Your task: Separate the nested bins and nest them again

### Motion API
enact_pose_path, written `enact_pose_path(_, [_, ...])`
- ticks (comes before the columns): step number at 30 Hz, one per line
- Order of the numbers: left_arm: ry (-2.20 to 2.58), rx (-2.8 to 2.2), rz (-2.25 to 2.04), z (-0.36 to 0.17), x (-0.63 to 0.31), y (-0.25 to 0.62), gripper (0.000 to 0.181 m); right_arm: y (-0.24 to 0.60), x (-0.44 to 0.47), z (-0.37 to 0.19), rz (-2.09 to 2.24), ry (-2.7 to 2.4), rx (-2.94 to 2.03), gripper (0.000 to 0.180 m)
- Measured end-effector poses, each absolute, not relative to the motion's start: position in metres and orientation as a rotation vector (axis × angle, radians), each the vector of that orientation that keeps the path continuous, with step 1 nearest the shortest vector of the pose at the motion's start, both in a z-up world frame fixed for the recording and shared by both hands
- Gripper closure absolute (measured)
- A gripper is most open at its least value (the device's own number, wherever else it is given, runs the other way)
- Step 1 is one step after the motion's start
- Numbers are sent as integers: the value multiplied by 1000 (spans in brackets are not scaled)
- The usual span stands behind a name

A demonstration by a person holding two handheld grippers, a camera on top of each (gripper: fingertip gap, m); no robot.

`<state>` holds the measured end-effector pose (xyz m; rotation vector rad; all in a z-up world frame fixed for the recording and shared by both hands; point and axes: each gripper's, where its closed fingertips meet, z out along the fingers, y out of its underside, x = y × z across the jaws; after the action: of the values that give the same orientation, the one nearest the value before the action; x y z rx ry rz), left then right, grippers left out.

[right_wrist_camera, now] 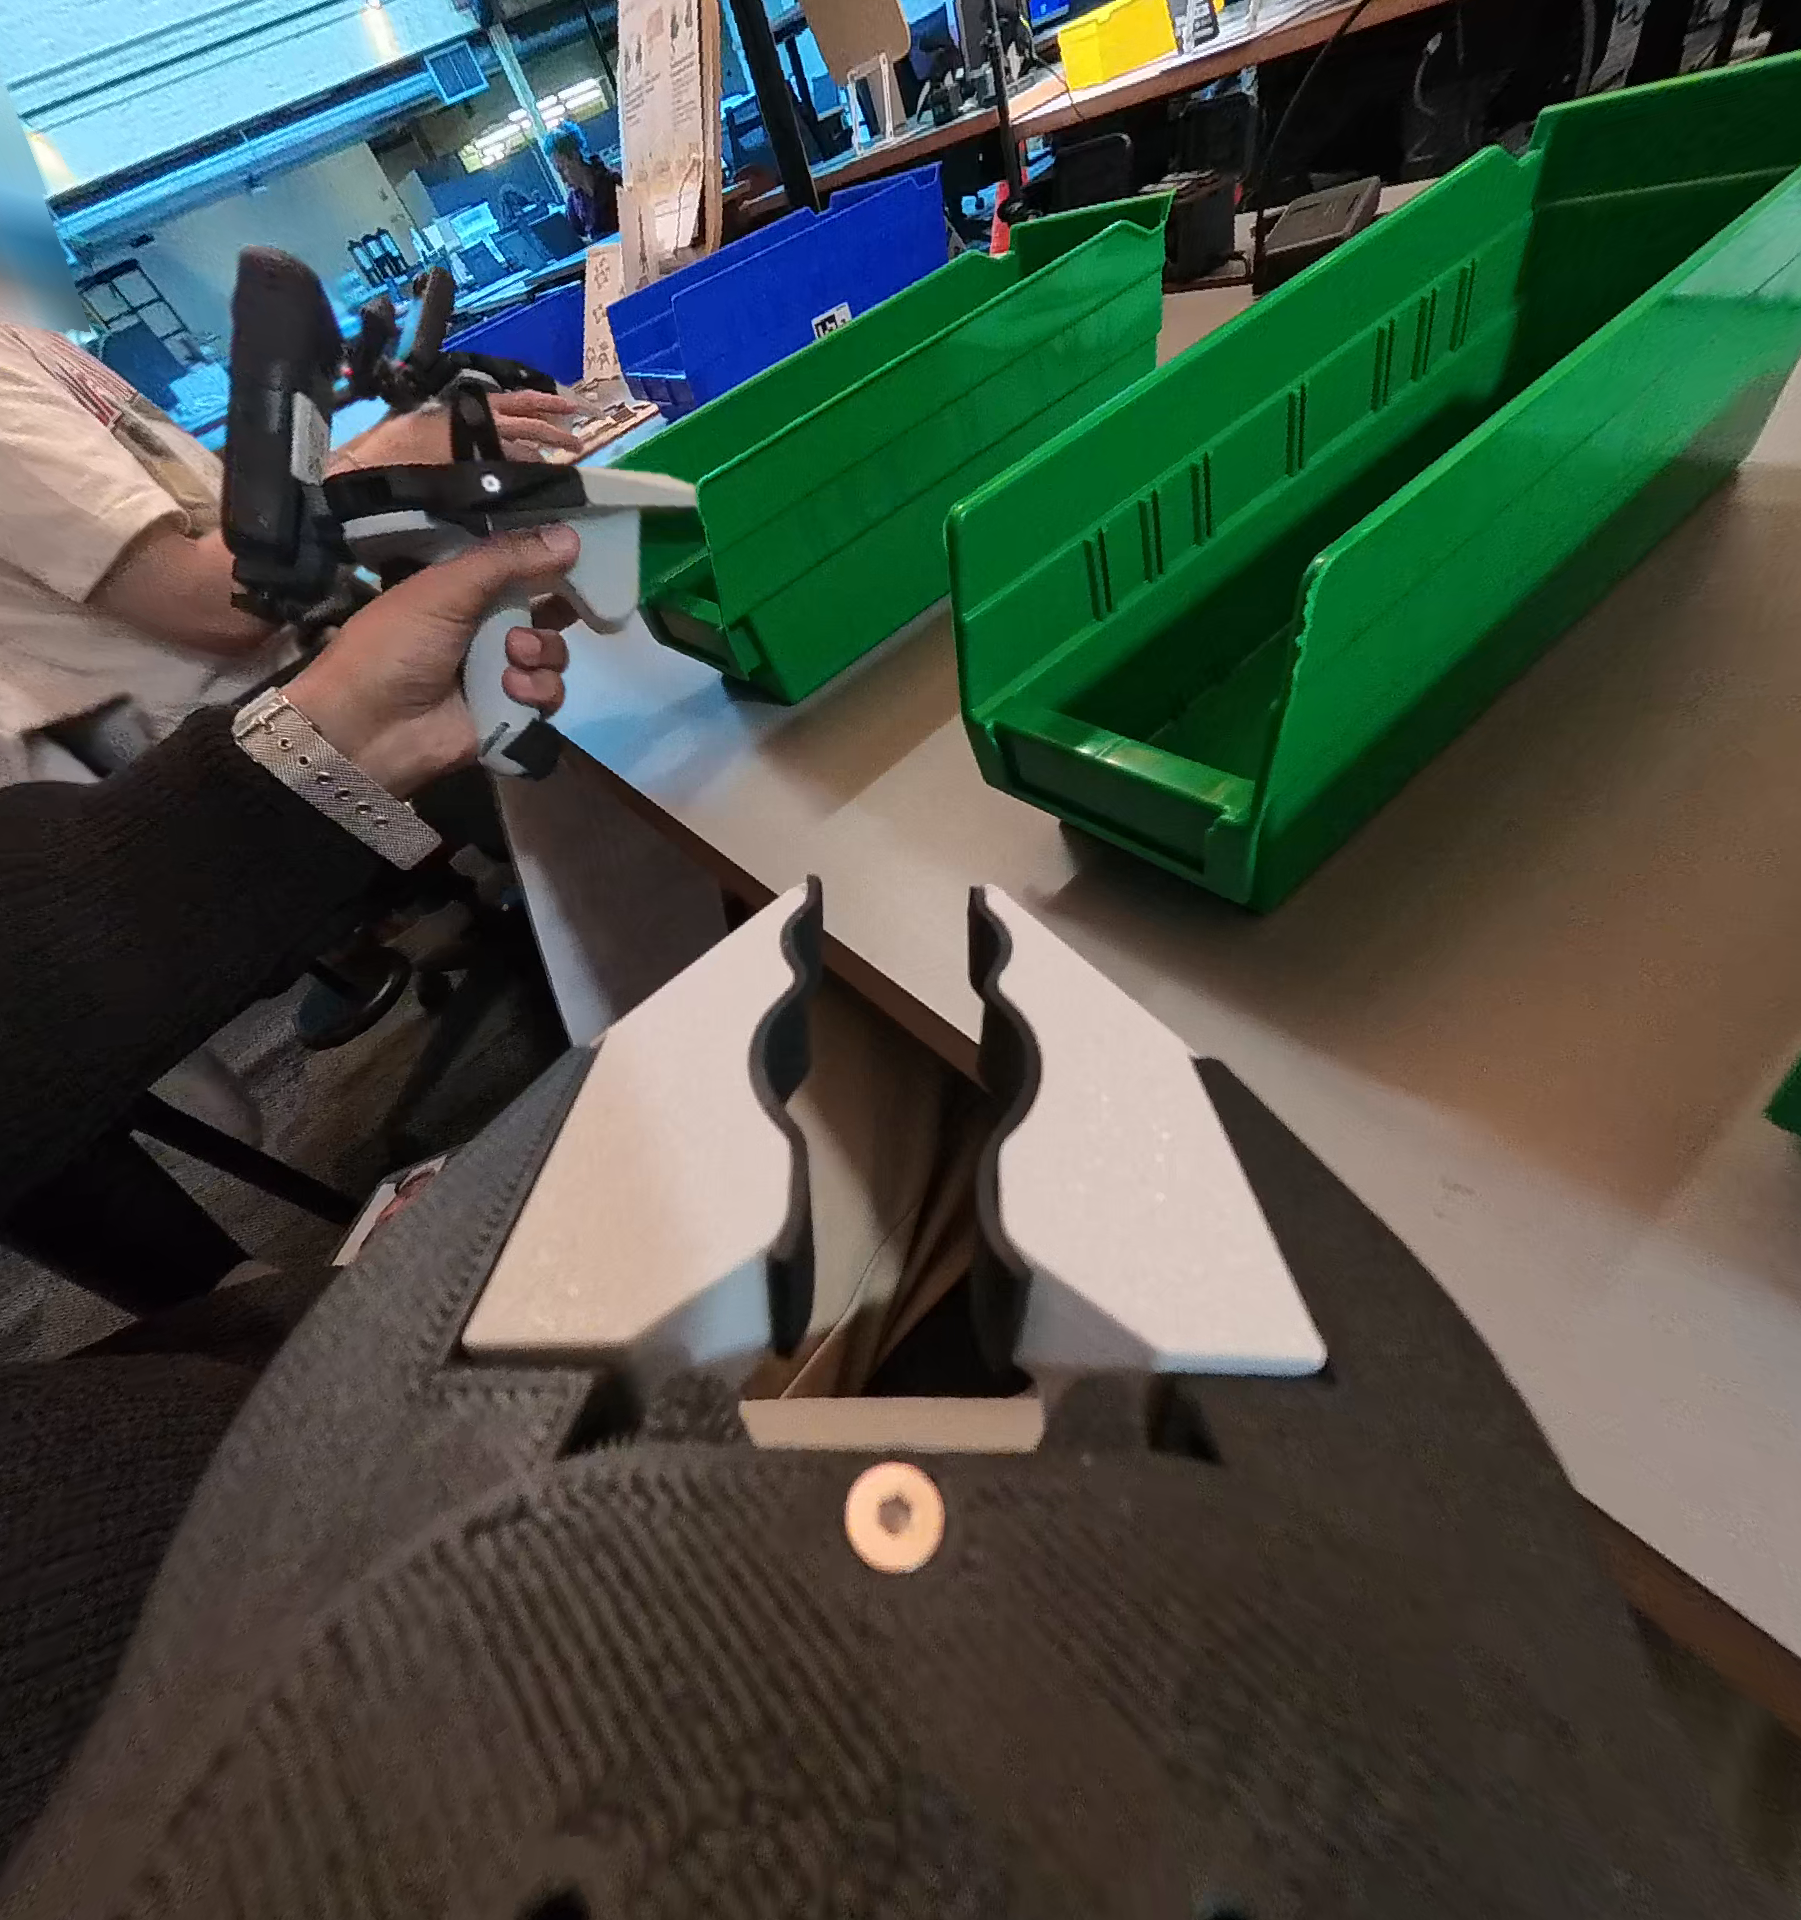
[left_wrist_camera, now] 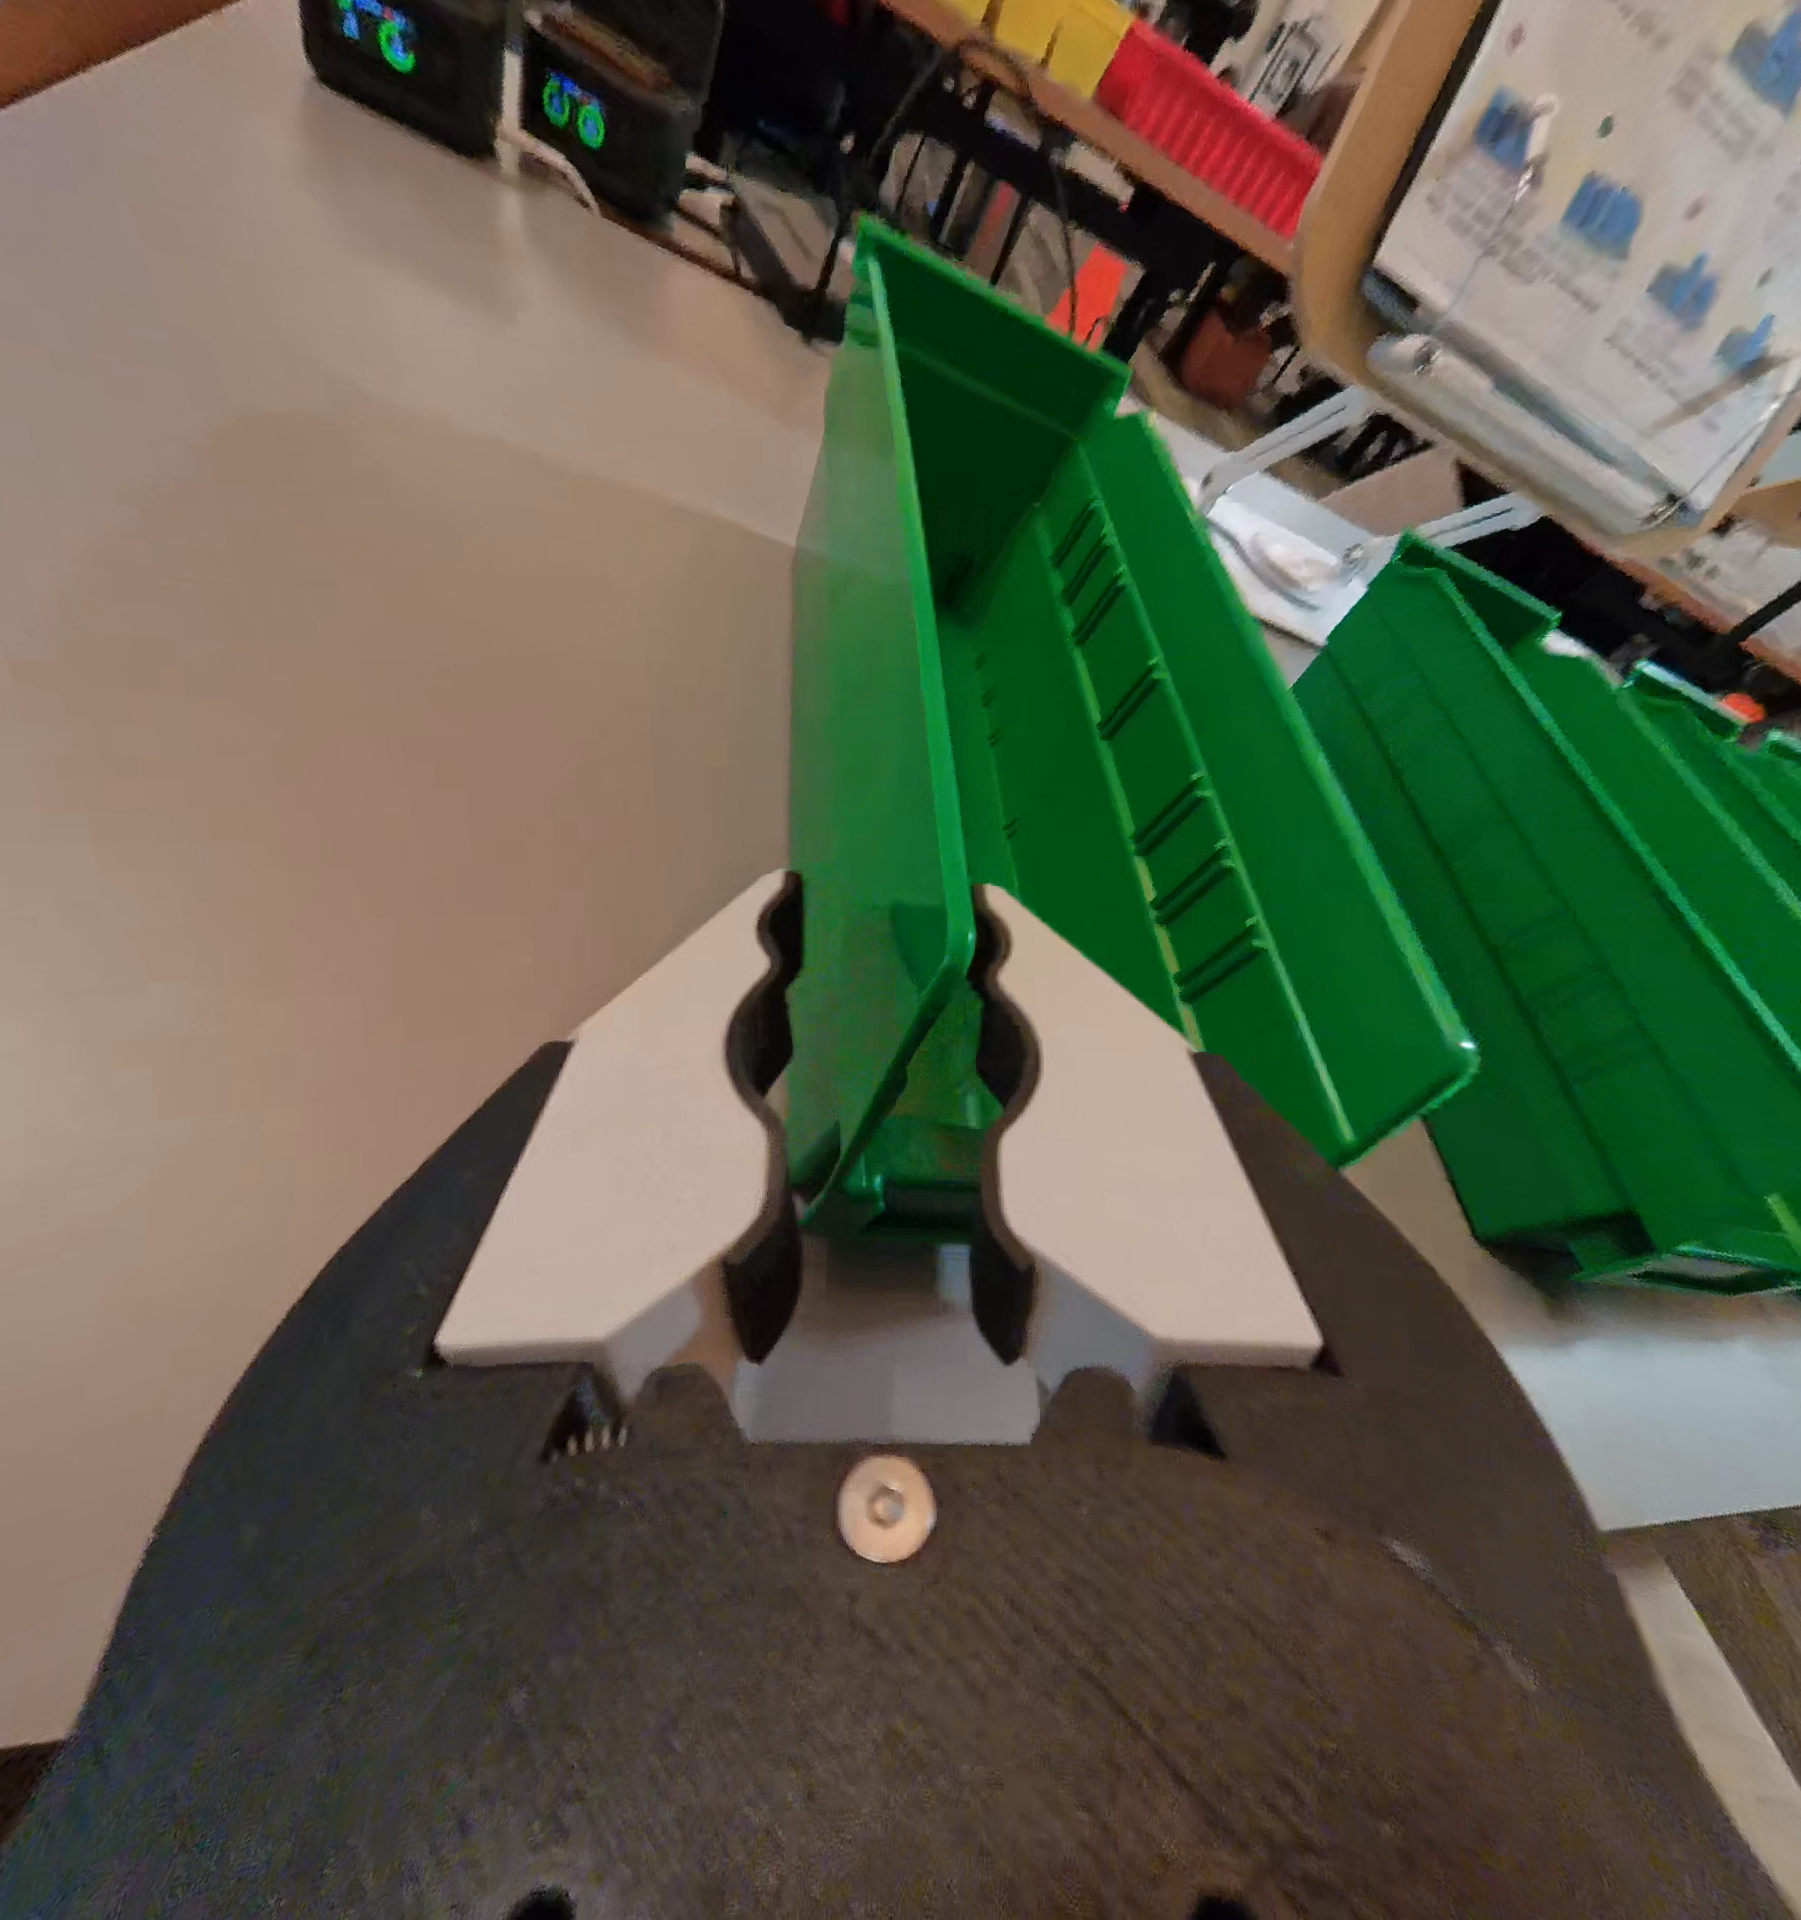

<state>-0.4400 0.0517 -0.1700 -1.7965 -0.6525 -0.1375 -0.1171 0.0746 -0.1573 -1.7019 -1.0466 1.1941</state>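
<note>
Gripping a long green bin's [left_wrist_camera: 880, 665] wall, left gripper [left_wrist_camera: 888, 1049]; right gripper [right_wrist_camera: 896, 1101] jaws parted, empty.

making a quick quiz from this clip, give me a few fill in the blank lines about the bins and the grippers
1. The left gripper is shut on the side wall of a ____ bin.
2. The right gripper holds ____.
3. The bins behind the green ones, farther back in the right wrist view, are ____.
4. The bin nearest the right gripper rests on the ____.

Missing words: green; nothing; blue; table
</note>
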Motion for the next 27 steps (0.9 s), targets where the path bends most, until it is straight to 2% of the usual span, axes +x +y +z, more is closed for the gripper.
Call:
enact_pose_path(4, [-629,-1810,-152,-170,-440,51,143,74,-117,-158,1199,-1048,-1704,153])
enact_pose_path(7, [-634,-1841,-105,-176,-440,53,160,73,-118,-158,1201,-1052,-1705,153])
enact_pose_path(12, [-602,-1838,-57,-172,-441,52,171,73,-118,-158,1199,-1053,-1705,153])
enact_pose_path(27, [-618,-1834,-22,-171,-448,50,179,72,-119,-159,1201,-1059,-1709,153])
